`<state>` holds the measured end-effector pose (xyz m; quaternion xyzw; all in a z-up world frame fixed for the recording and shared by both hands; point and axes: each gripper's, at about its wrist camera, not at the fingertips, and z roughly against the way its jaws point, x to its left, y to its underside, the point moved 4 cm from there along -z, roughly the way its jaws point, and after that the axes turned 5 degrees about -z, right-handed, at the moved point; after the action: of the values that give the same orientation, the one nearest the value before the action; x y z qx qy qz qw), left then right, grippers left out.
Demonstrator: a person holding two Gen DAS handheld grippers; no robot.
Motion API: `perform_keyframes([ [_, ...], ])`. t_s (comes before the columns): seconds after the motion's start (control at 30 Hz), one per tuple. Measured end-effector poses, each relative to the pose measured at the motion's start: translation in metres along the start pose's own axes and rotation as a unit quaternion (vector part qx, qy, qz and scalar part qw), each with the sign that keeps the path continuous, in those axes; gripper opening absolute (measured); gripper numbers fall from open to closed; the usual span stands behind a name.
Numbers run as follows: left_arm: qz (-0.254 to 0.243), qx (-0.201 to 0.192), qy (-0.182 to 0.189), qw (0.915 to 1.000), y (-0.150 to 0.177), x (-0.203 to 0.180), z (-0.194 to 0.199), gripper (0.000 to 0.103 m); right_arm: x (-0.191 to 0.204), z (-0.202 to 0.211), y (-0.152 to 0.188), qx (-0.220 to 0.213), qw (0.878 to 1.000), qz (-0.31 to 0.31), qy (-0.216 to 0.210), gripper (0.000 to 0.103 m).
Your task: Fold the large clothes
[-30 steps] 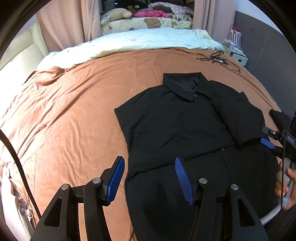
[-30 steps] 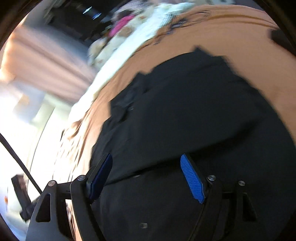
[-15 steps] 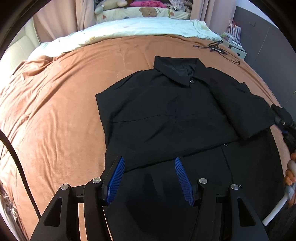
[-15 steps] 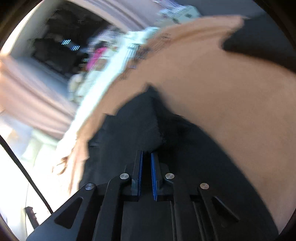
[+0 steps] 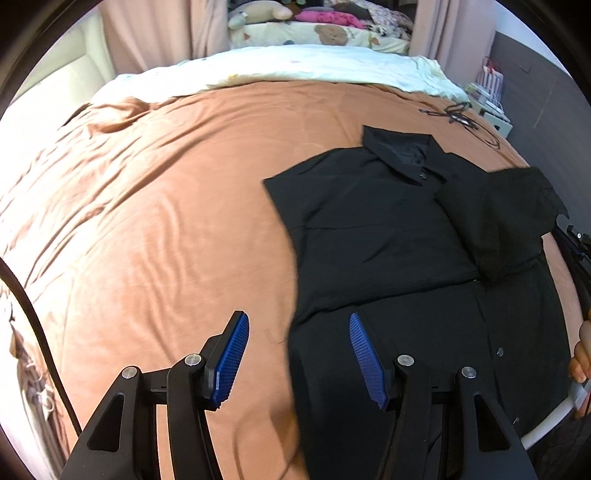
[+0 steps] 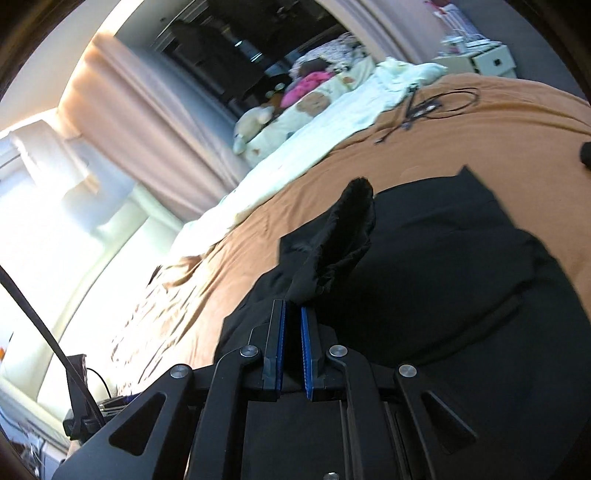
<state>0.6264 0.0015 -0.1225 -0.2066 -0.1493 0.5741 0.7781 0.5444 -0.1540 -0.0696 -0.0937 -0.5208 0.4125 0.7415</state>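
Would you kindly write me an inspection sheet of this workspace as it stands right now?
Surface: bed with a rumpled orange-brown bedspread.
Job's things: black shirt lying collar away from the cameras, its sleeve folded onto the body.
Clutter: pale quilt, soft toy and pink cloth beyond the head of the bed.
Grippers: left gripper open above the shirt's near edge, holding nothing; right gripper shut on a raised bunch of shirt fabric.
Cables: black cable loose on the bedspread's far corner; another cable crosses the left wrist view's edge.
Surroundings: pink curtains, white bedside cabinet, grey wall.
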Motion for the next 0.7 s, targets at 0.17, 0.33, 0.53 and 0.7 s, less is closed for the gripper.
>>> perform_keyframes([
  [0.17,0.011,0.002,-0.012,0.9999,0.017,0.024,0.015,0.059,0.006,0.023,0.021,0.029,0.999,0.024,-0.009,0.005],
  [0.33,0.022,0.001,-0.025,0.9994,0.03,0.044,0.03,0.059,0.022,-0.024,0.008,0.068,0.996,0.057,-0.015,0.005],
  [0.53,0.009,0.0,-0.045,0.9989,0.032,0.049,0.041,0.059,0.017,-0.051,0.006,0.131,0.99,0.034,-0.041,0.081],
  [0.7,0.01,-0.008,-0.013,0.9998,0.019,0.028,0.036,0.059,-0.01,-0.018,-0.011,0.108,0.994,0.009,-0.023,0.081],
])
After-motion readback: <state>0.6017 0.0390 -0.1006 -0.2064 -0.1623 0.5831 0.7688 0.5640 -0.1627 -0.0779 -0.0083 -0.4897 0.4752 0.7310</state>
